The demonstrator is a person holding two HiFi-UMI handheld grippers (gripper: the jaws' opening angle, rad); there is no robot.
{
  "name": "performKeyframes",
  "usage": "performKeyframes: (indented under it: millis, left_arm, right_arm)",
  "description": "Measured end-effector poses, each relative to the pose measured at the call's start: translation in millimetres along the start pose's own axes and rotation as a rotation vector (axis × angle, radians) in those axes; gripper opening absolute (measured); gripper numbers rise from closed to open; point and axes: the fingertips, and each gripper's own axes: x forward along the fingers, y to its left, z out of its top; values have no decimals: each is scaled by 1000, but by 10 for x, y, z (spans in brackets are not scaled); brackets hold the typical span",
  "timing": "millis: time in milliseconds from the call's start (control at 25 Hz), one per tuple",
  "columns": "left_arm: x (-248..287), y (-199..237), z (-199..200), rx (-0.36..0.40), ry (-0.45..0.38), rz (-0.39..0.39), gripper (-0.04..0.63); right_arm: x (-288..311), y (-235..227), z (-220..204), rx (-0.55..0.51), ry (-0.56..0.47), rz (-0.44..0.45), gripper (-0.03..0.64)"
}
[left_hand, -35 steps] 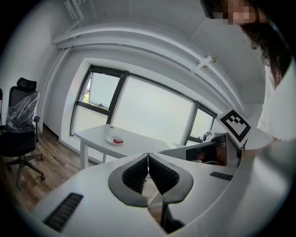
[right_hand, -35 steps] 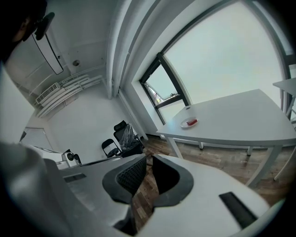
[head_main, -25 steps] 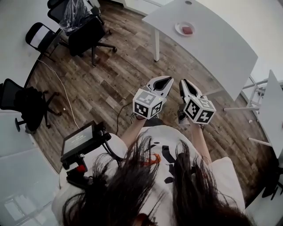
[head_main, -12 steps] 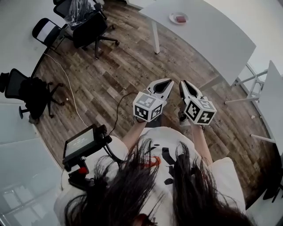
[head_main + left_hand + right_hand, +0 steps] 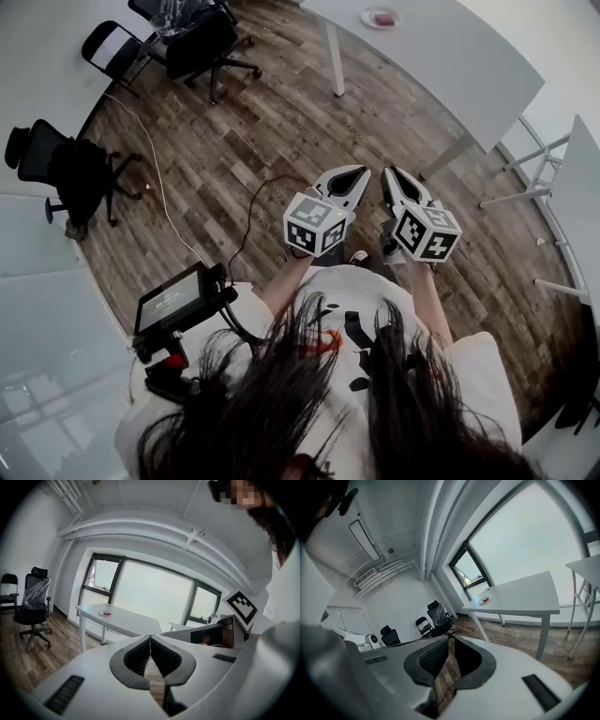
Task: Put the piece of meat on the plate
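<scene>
Jaws together on left gripper [image 5: 360, 172] and right gripper [image 5: 388, 172], nothing between. Piece of meat [image 5: 383, 17] lies on plate [image 5: 367, 18], far white surface [image 5: 450, 66], well apart. Likely light, soft, slick: pinch gently across middle.

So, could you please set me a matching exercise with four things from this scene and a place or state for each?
Things:
1. plate
2. left gripper
3. plastic-covered chair
4. screen

Places or states:
A. shut on nothing, above the wooden floor
B. at the lower left of the head view
C. on the white table, with the meat on it
D. standing on the floor, off to the left of the table

Pairs: 1-C, 2-A, 3-D, 4-B.
</scene>
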Motion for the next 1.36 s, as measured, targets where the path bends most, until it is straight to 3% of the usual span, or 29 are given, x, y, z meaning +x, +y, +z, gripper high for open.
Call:
performKeyframes:
  millis: [520, 1360]
  left_arm:
    - [-99, -290, -84, 13, -4, -6, 6]
    - [-99, -212, -67, 24, -1, -28, 5]
  right_arm:
    - [-300, 19, -112, -17, -4, 3, 51]
    - [-224, 50, -122, -10, -5, -14, 51]
